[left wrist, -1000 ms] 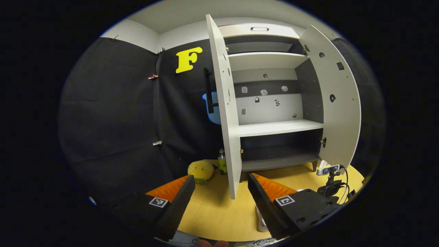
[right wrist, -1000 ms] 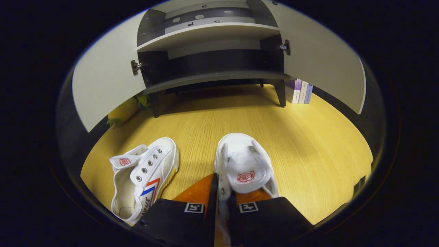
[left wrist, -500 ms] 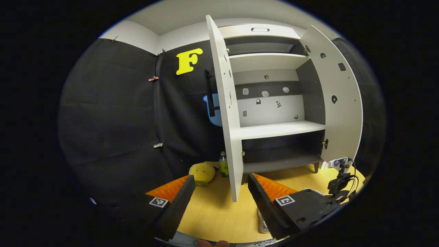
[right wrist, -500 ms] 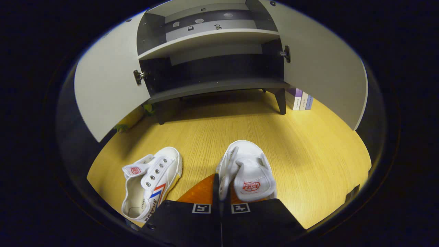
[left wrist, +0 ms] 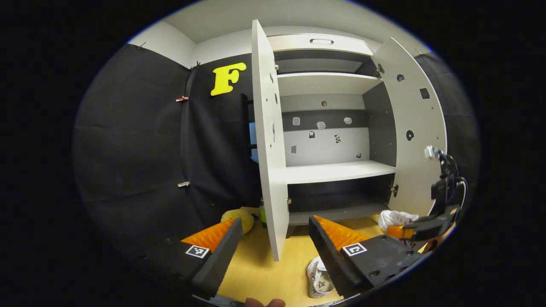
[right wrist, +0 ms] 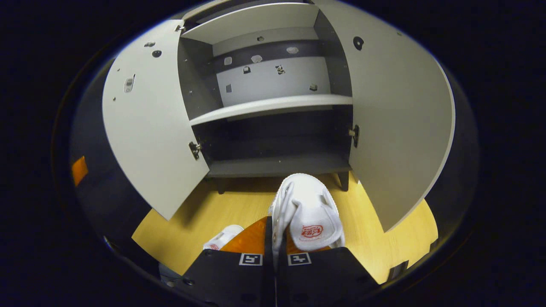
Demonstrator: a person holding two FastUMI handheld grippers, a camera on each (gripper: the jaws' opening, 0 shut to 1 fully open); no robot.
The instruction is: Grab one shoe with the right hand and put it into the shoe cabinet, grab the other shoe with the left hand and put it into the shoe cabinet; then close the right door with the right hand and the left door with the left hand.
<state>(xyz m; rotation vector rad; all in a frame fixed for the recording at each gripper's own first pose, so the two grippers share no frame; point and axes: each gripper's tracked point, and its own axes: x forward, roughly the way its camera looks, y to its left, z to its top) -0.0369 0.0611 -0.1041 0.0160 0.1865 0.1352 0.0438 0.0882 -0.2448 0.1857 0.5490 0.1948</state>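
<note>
Yellow wooden flooring (right wrist: 384, 238) runs up to the shoe cabinet (right wrist: 273, 102), whose left door (right wrist: 149, 128) and right door (right wrist: 396, 123) both stand wide open, so I have a straight path to the shelves, which look bare. My right gripper (right wrist: 275, 238) is clenched on the side wall of one white shoe (right wrist: 309, 209), holding it off the floor in front of the dark bottom shelf (right wrist: 277, 164), toe pointing inward. My left gripper (left wrist: 273, 243) is released, holding nothing. Its shoe, the other shoe (left wrist: 318, 281), lies on the floor beneath it
</note>
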